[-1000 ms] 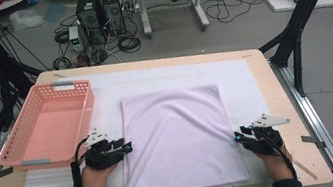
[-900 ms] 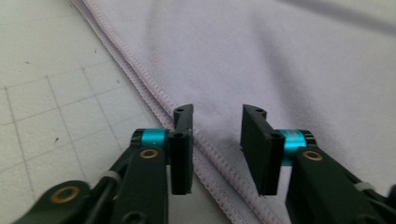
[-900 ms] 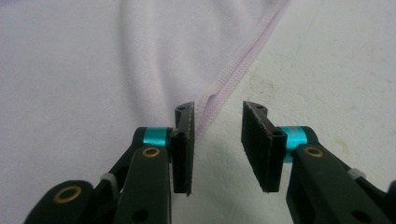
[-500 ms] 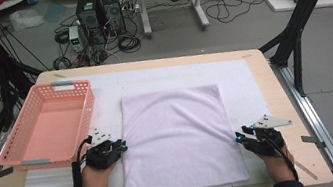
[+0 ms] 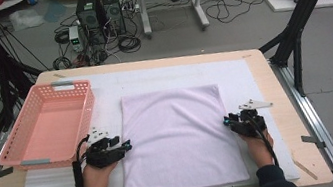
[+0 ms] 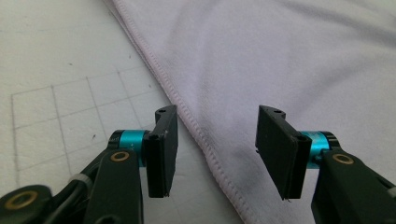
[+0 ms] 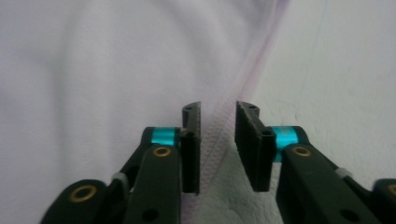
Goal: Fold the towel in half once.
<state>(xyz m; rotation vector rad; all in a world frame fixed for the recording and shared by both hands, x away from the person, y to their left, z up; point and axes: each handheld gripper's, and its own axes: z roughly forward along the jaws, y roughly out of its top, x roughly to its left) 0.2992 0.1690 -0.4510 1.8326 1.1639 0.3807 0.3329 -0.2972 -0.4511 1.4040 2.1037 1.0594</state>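
Both hands shifted inward to towel [image 5: 181,136] side hems since earlier frame — towel flat on white mat [image 5: 162,76], long axis running away from person.

- Left gripper [image 5: 124,144]: fingers [image 6: 162,154] just opened, astride left hem, not pressing.
- Right gripper [image 5: 227,121]: fingers [image 7: 191,149] just narrowed, gap remains, right hem between, no grip.
- Pink basket [image 5: 83,122] left of towel — clear of path.
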